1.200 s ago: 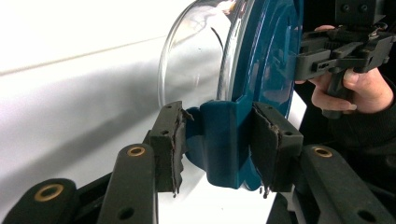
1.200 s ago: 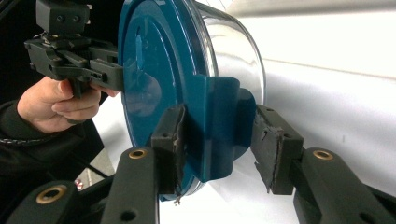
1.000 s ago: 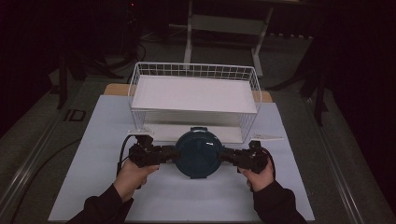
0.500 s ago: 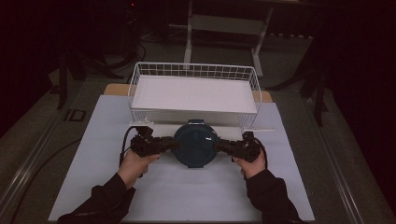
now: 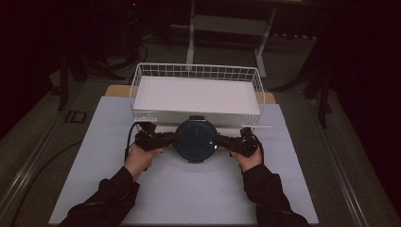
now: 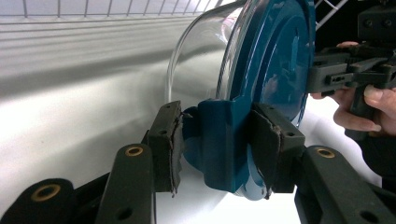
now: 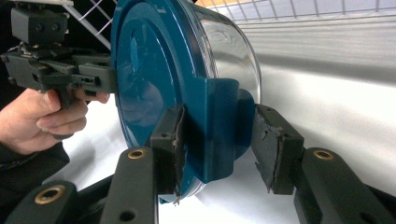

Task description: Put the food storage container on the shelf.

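Landmark: white wire basket (image 5: 196,92). Left of everything, the left gripper (image 5: 166,140) sits just in front of the basket's near wall, jaws closed on the left side tab of the lidded container (image 5: 196,140); in the left gripper view the pads (image 6: 169,144) bracket the blue tab (image 6: 223,140), the right pad pressed against it, the left one touching or nearly so. The container, a clear bowl (image 6: 201,56) under a round blue lid (image 7: 154,79), hangs between the two grippers, right at the basket's near wall, centred on it. It has no long axis; what matters is the line through the two tabs, which runs parallel to that wall. Both hands are equally near the basket, so it probably goes over the wall level. At the right, the right gripper (image 5: 226,141) clamps the opposite tab (image 7: 219,130): left pad on it, a small gap at the right pad (image 7: 271,144), so how firm the grip is stays unclear.

Hidden: the bowl's underside and contents, and the tab's far face. Whether the bowl rests on the table (image 5: 189,194) or is lifted can't be told from above.
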Motion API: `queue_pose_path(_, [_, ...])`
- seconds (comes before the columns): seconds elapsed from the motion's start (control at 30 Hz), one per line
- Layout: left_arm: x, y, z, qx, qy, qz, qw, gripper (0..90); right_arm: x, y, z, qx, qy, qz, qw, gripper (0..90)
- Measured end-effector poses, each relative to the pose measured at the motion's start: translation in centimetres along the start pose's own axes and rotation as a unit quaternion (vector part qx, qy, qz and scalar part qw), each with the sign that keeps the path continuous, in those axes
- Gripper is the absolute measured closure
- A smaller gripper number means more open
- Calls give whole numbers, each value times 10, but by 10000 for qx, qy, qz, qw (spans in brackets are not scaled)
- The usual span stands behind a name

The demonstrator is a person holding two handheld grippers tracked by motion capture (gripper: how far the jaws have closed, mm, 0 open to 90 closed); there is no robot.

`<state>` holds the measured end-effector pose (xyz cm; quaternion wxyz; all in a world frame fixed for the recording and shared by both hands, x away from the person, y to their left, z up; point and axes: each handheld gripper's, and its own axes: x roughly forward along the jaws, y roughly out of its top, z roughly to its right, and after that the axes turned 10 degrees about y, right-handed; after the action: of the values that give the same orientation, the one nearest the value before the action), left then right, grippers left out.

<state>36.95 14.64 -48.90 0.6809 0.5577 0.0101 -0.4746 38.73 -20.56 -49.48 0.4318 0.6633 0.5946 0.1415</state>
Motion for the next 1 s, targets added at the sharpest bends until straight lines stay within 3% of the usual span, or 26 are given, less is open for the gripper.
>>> queue_pose_path(0.17, [9,-4,-5,-106,-2,-79,9999,549,3,-2,7,88,-62,-58,9999,557])
queue_pose_path(0.2, [11,-5,-7,-107,-47,8,9999,548,3,-4,11,198,-28,-44,9998,558])
queue_pose_path(0.43, [15,-4,-10,-170,-105,71,9998,543,4,-3,13,298,-54,-12,9995,553])
queue_pose_path(0.47, [17,-4,-10,-224,-40,115,9997,537,5,-1,9,157,-378,6,9992,551])
queue_pose_path(0.5, [18,-3,-10,-319,-68,71,9994,529,6,0,7,75,-486,-47,9988,570])
queue_pose_path(0.6, [21,-5,-15,-444,-161,117,9988,512,7,0,5,33,-574,-59,9983,562])
queue_pose_path(0.63, [22,-6,-13,-191,81,217,9995,490,9,-1,5,2,-609,-150,9980,500])
queue_pose_path(0.7, [23,-5,-11,-127,100,237,9996,466,11,-3,5,-22,-575,-80,9983,457])
queue_pose_path(0.93, [26,-3,-13,-121,247,352,9990,385,13,-1,2,-88,-753,113,9971,463])
queue_pose_path(1.0, [27,-3,-14,-220,282,391,9986,382,14,1,0,-168,-862,144,9960,463])
